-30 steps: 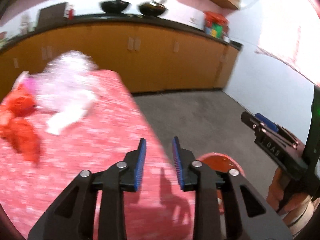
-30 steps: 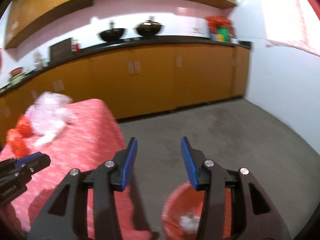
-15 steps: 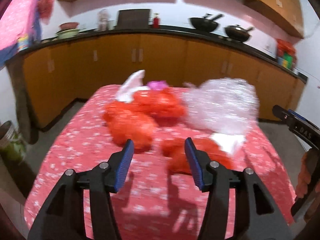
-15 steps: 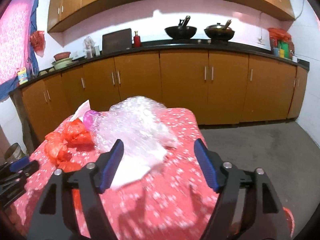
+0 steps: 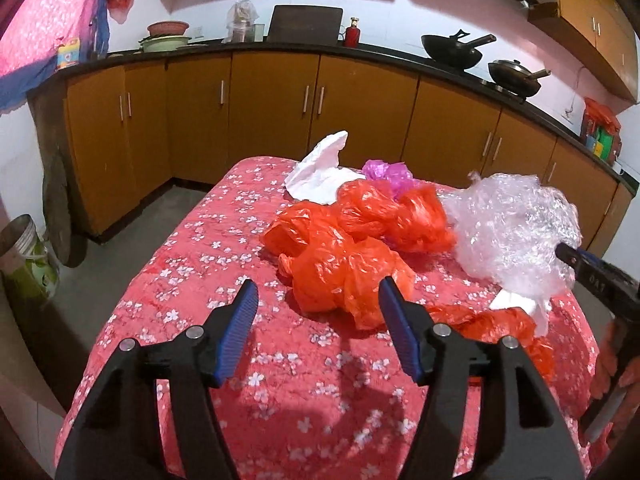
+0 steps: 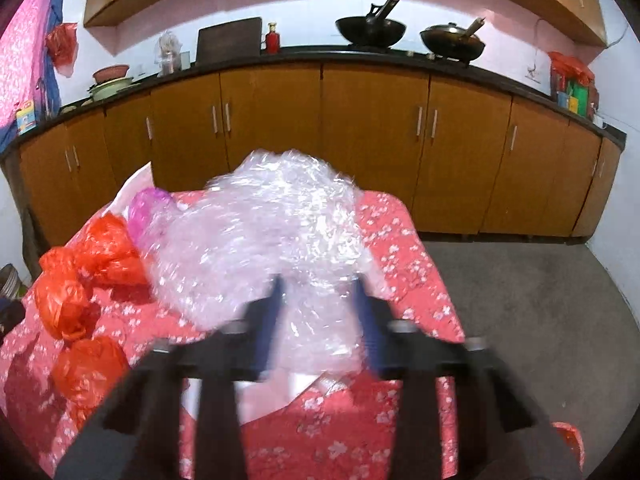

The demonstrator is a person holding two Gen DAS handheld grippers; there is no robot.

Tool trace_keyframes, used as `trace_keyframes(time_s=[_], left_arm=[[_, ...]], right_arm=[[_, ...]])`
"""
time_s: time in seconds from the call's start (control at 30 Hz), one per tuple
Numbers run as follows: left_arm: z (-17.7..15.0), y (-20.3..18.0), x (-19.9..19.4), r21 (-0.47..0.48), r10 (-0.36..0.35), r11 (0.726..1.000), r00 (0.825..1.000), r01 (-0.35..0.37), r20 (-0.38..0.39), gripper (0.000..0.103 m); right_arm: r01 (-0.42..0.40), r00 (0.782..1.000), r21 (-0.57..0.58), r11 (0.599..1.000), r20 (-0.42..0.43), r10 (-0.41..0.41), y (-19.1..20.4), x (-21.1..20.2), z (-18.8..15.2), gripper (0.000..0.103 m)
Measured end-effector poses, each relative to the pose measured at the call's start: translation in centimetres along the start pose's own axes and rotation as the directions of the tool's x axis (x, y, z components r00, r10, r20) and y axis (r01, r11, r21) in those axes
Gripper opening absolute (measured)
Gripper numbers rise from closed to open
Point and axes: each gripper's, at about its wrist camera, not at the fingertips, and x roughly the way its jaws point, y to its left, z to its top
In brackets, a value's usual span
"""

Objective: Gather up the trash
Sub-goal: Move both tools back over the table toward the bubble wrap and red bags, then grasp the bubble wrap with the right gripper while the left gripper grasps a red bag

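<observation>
On the floral table (image 5: pixel 224 248), left gripper (image 5: pixel 318 322) jaws open before orange bags (image 5: pixel 344 268); right jaws around bubble wrap (image 6: pixel 280 232).

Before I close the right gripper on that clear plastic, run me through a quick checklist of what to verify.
1. Right gripper open: ok, fingers apart, though blurred.
2. Clear plastic wad between its fingers: ok, it fills the gap.
3. White paper under the wad staying out of the pinch: cannot tell.
4. Left gripper clear of the grab: ok, open, empty, facing the orange bag.
5. Orange bags apart from the wad: not ok, one touches it.
6. Grip already firm: cannot tell.
</observation>
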Motion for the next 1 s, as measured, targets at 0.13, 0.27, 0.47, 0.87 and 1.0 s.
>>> trace_keyframes(time_s=[0.13,0.27,0.47,0.87,1.0], left_arm=[[0.3,-0.2,0.5,0.01,-0.016,1.0,1.0,0.016,0.006,0.066],[0.5,-1.2,1.0,0.039,-0.014,0.999,1.0,0.014,0.009,0.068],[1.1,-1.8,2.4,0.042,0.015,0.999,1.0,-0.014,-0.013,0.068],[1.0,-2.1,3.9,0.039,-0.012,0.999,0.996,0.015,-0.092,0.018],[0.8,-1.5,3.1,0.045,-0.007,0.999,0.997,0.011,-0.081,0.004]], right_arm=[[-0.023,0.999,0.017,1.0,0.026,0.023,-0.3,-1.2,-0.7,0.008],[-0.05,0.997,0.001,0.999,0.057,0.05,-0.1,-2.8,-1.6,0.007],[-0.063,0.995,-0.028,0.998,0.081,0.065,0.5,-4.0,-2.0,0.007],[-0.055,0.996,-0.02,0.998,0.073,0.056,0.2,-4.0,-1.8,0.007],[-0.062,0.995,-0.017,0.998,0.076,0.063,0.2,-4.6,-1.9,0.007]])
